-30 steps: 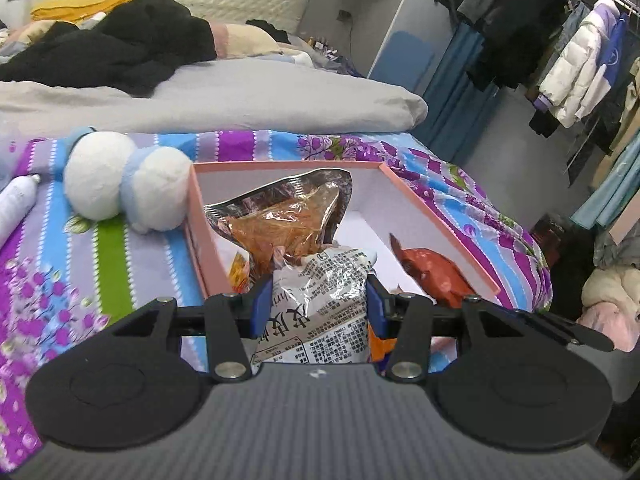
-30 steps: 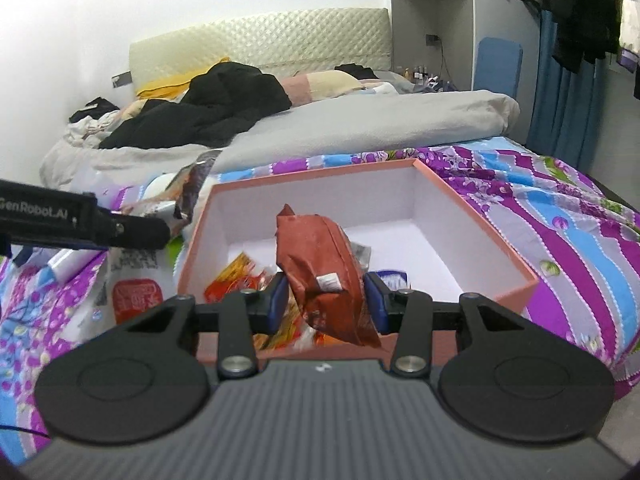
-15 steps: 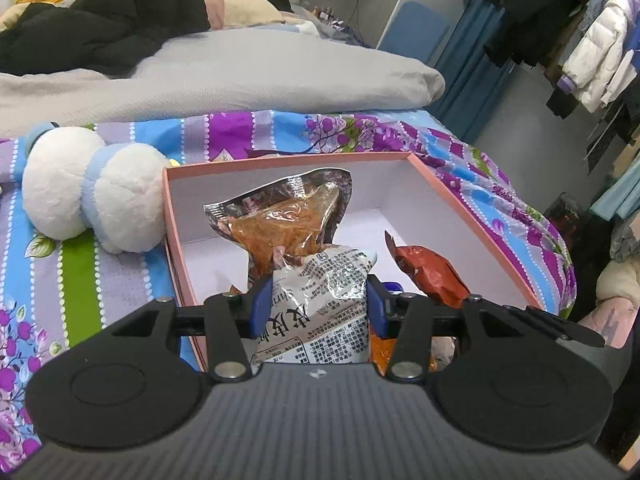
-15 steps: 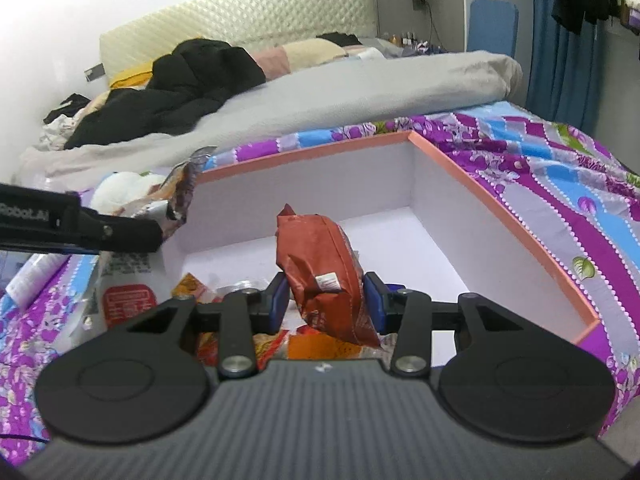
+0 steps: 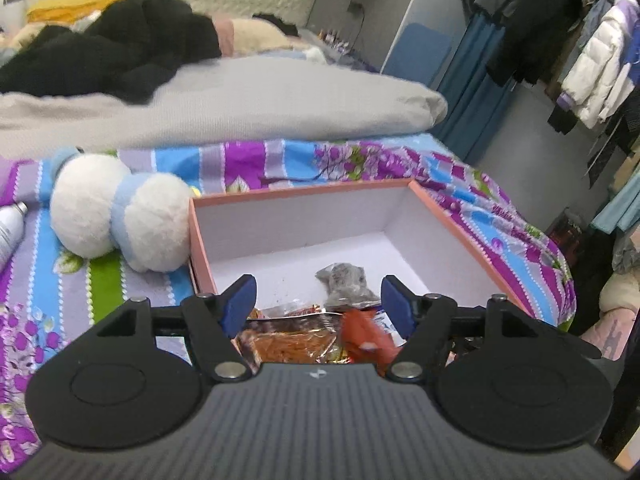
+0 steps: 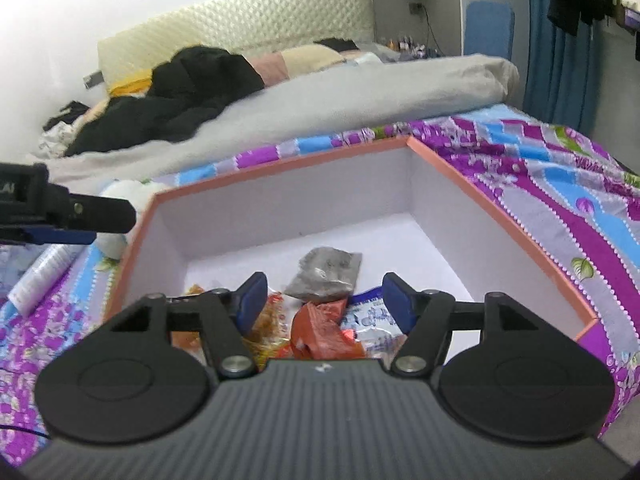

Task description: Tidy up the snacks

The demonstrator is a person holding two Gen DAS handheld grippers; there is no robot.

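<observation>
Left gripper and right gripper: jaws apart, just opened, gripping nothing. Snack packets lie loose in the box, at 6 o'clock of its floor.

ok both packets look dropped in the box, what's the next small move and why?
Probably lift both grippers back out of the box. The left gripper and right gripper have just been opening, with nothing between their jaws now; the red packet and the orange packet lie inside among the other snacks.
</observation>
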